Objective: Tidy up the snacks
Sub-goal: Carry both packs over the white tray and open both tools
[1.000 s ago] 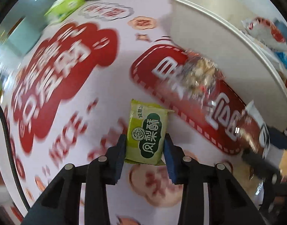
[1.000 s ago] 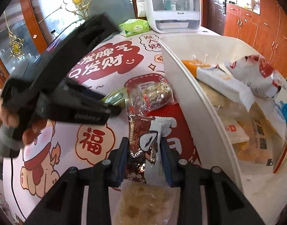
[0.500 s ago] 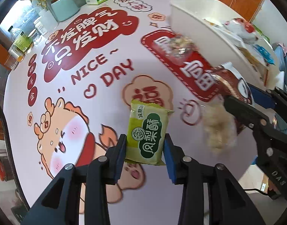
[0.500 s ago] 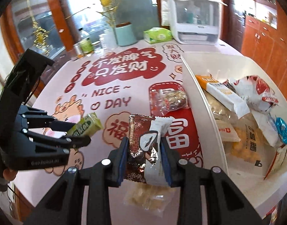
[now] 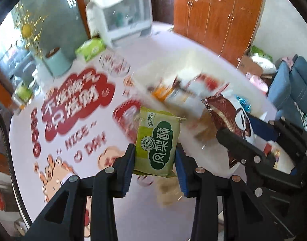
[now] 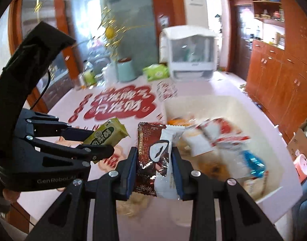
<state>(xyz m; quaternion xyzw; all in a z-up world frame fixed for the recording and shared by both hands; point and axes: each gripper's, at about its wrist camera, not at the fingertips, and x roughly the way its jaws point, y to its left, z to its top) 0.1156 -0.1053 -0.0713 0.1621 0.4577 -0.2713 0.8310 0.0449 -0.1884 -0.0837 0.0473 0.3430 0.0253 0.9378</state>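
Carrying snacks mid-air: left hand-held gripper (image 5: 155, 159) clamps green pastry packet (image 5: 158, 142), right hand-held gripper (image 6: 154, 171) clamps brown-white wrapper (image 6: 157, 156), white bin (image 6: 223, 104) part-filled, beige packet (image 6: 133, 202) left on table (image 6: 149, 219).

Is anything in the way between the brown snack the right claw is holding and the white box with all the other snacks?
Nothing visible blocks it. The right gripper holds the brown snack in the air, just left of the white box, whose top is open. The left gripper with the green snack is on the far side, away from the box.
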